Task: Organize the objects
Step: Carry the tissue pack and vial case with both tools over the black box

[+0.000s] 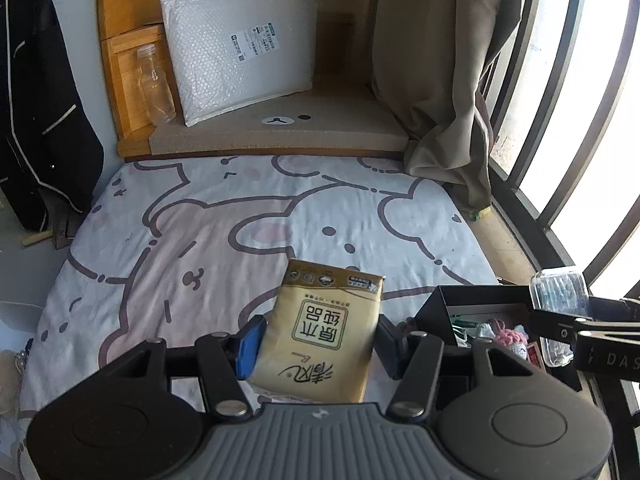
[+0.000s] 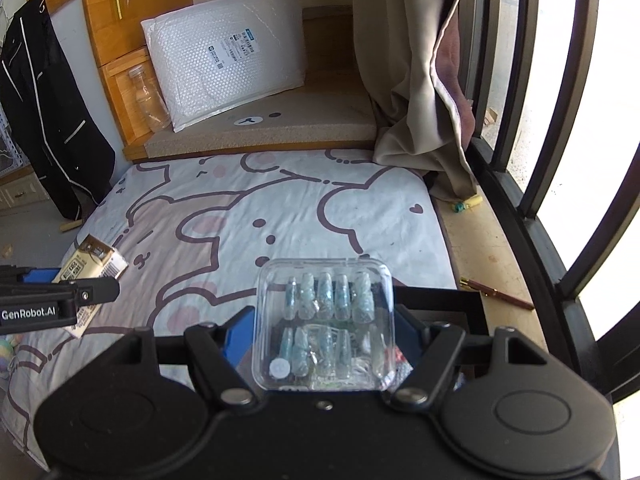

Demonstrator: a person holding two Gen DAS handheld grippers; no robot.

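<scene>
My left gripper [image 1: 318,344] is shut on a tan tissue pack [image 1: 324,332] with Chinese print, held above the cartoon bedsheet [image 1: 200,232]. My right gripper [image 2: 324,336] is shut on a clear plastic case of press-on nails [image 2: 325,324], held over a black open box [image 2: 440,300]. In the left wrist view the black box [image 1: 472,300] sits at the right with small items inside, and the right gripper with the clear case [image 1: 560,300] hangs over it. In the right wrist view the left gripper [image 2: 72,300] shows at the left with the tissue pack [image 2: 94,268].
A white bubble mailer [image 1: 240,48] and a clear bottle [image 1: 154,84] stand on a tan mat [image 1: 320,120] beyond the bed. A curtain [image 1: 440,80] and window bars [image 1: 560,120] are at the right. A dark garment [image 1: 36,100] hangs left. A pen [image 2: 496,293] lies on the sill.
</scene>
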